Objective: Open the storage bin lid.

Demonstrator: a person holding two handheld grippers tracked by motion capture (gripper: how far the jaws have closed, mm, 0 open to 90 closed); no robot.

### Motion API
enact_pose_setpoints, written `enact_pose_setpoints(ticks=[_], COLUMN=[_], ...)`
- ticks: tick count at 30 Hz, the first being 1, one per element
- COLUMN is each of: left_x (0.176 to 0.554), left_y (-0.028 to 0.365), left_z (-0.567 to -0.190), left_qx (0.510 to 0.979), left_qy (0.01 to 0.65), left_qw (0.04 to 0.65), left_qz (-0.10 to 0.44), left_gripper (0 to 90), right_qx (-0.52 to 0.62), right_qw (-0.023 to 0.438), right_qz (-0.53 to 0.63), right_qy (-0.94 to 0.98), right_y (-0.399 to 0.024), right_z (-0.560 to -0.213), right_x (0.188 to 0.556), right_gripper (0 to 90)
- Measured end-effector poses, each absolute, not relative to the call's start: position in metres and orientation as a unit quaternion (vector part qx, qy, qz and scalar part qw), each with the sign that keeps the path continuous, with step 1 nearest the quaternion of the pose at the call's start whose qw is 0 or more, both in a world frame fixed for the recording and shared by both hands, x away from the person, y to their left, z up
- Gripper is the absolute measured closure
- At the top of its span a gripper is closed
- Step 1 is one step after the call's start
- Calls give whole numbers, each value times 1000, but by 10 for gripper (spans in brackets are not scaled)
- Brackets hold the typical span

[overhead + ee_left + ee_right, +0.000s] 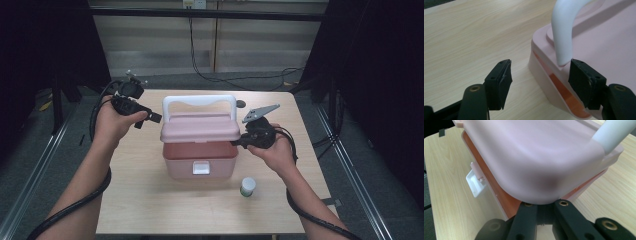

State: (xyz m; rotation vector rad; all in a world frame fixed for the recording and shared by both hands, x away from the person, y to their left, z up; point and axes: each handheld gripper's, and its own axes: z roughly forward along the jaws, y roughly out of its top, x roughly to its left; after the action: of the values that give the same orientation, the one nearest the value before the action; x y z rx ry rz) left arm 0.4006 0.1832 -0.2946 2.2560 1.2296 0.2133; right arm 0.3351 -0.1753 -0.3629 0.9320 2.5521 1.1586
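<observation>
A pink storage box (200, 161) with a pink lid (200, 127), an upright white handle (199, 102) and a white front latch (201, 168) stands mid-table. The lid sits slightly raised, so the orange-pink box wall shows beneath it. My right gripper (239, 143) is at the lid's right rim. In the right gripper view its jaws (545, 205) are shut under the lid's corner (531, 157), their tips hidden by the rim. My left gripper (155, 119) hovers open just off the lid's left end. In the left gripper view (540, 80) one pad stands beside the handle's foot (564, 32), with nothing gripped.
A small white jar with a green band (247, 186) stands on the wooden table (150, 200), in front of the box at its right. Black cables trail from both grippers along the forearms. Dark curtains and metal rails flank the table.
</observation>
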Motion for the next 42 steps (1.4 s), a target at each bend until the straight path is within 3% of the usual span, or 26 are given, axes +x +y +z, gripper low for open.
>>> enact_pose_setpoints(ticks=[16,42], left_x=[397,387], left_y=[198,181], left_z=[-316,-343], left_qx=[844,857], left_qy=[458,434], left_qw=[272,275], left_qz=[61,34], left_gripper=[333,279], right_qx=[319,326], right_qw=[101,104], right_qz=[393,399], right_qy=[856,851], right_y=[-176,-176], right_z=[-354,-346], right_x=[338,343], right_gripper=[900,900])
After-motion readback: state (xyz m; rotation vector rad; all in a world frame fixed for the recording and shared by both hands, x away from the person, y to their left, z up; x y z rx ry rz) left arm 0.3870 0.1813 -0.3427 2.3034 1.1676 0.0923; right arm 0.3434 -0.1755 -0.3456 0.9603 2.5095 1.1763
